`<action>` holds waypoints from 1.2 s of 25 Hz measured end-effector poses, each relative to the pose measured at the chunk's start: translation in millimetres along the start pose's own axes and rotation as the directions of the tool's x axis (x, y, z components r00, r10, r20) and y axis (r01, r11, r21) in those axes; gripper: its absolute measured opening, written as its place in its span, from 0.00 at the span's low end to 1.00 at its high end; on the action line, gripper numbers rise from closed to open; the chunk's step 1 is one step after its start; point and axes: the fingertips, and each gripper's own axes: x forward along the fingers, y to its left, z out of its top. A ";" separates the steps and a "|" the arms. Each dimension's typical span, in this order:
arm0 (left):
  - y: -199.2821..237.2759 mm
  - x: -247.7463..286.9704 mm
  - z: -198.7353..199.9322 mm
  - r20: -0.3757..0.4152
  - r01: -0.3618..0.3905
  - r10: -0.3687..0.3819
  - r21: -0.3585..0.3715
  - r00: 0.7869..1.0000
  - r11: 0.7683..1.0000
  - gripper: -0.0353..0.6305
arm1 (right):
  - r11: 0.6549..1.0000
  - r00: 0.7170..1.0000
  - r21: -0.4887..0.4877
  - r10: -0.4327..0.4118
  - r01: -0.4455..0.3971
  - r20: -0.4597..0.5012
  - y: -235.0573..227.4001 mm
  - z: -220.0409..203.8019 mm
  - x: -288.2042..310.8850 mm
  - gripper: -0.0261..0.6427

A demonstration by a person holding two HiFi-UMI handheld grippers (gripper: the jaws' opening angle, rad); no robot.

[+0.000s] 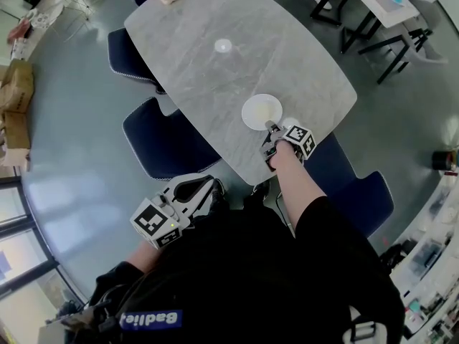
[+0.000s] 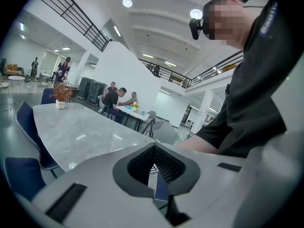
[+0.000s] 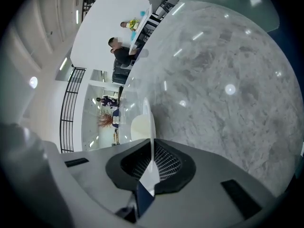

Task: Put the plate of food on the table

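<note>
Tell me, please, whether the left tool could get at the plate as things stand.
Probably yes: nothing stands between the left tool and the plate, though the right tool is clamped on its near rim.

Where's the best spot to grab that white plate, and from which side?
The plate by its thin rim, coming from the table edge, one jaw above, one below: it lies flat and shallow, food in its middle. The right gripper pinches it there.

Round white plate (image 1: 262,112), rim in the right gripper (image 1: 272,130), rests on the grey marble table (image 1: 208,70).
</note>
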 end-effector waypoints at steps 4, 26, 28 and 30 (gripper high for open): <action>6.0 -1.9 -1.5 0.012 -0.012 0.012 -0.011 1.000 1.000 0.06 | 0.999 0.999 0.005 -0.043 0.043 0.020 -5.5 3.0 2.8 0.07; 29.3 -24.7 -14.6 0.068 -0.039 0.046 -0.103 0.997 0.994 0.06 | 0.956 0.962 -0.180 -0.254 0.233 -0.100 -18.7 1.0 14.8 0.25; 31.2 -26.4 -13.9 0.068 -0.041 0.048 -0.104 0.997 0.994 0.06 | 0.954 0.959 -0.182 -0.261 0.239 -0.108 -16.7 0.4 15.3 0.28; 31.6 -27.8 -14.7 0.067 -0.040 0.047 -0.106 0.997 0.994 0.06 | 0.952 0.958 -0.188 -0.266 0.243 -0.107 -14.8 -0.3 14.9 0.32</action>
